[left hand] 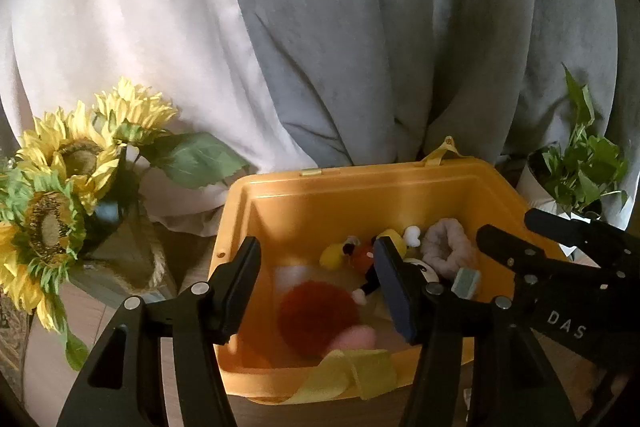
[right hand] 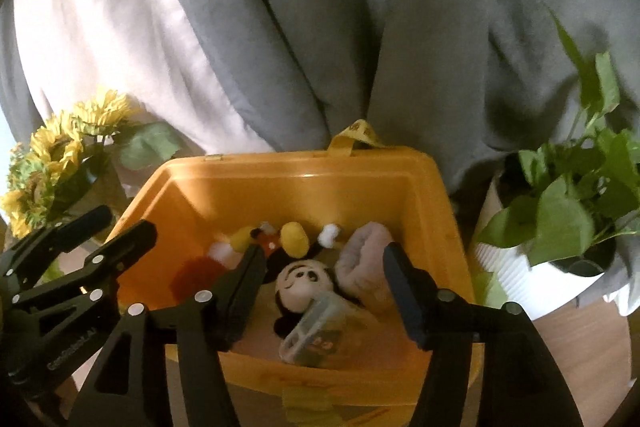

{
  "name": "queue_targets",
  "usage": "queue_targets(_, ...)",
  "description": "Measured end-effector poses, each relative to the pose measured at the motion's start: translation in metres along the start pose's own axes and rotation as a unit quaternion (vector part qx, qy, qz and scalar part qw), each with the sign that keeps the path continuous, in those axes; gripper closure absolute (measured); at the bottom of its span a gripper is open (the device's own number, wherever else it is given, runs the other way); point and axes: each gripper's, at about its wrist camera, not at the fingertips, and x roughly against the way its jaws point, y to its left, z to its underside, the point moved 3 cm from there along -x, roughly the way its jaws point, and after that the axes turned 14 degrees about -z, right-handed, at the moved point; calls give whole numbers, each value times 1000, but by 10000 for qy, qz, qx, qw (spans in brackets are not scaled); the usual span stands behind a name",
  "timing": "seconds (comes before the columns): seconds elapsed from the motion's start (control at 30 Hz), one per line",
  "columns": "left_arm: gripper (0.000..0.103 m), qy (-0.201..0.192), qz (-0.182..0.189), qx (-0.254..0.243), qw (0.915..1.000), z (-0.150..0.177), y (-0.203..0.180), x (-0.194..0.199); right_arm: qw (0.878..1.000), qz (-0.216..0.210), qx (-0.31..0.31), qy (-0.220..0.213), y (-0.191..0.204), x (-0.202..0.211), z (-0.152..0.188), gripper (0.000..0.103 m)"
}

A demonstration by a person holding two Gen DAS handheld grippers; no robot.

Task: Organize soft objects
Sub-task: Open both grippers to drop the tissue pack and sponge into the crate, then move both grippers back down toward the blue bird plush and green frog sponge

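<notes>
A yellow-orange bin (left hand: 360, 177) (right hand: 300, 165) stands in front of both grippers. Inside it lie a red pompom (left hand: 316, 309), a blurred pink soft piece (left hand: 354, 339), a mouse plush (right hand: 300, 281) with yellow shoes, a pale pink scrunchie (left hand: 446, 247) (right hand: 360, 267) and a clear plastic packet (right hand: 312, 327). My left gripper (left hand: 318, 251) (right hand: 126, 221) hovers over the bin's left half, open, its pads touching nothing. Over the right half my right gripper (right hand: 323, 251) (left hand: 508, 225) is open above the plush and packet, gripping neither.
Artificial sunflowers (left hand: 68, 163) in a rope-trimmed holder stand left of the bin. A leafy plant in a white ribbed pot (right hand: 532, 267) stands to its right. Grey and white curtains (left hand: 360, 27) hang behind. A yellow strap (left hand: 348, 371) drapes over the bin's near rim.
</notes>
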Motion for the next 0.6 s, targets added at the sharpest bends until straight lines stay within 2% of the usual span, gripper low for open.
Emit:
queue_targets(0.27, 44, -142, -67, 135, 9998, 3, 8, 27, 9997, 127, -32, -190, 4, 23, 1, 40)
queue_targets(0.6, 44, -455, -221, 346, 9981, 7, 23, 79, 9990, -52, 34, -452, 19, 62, 7, 40)
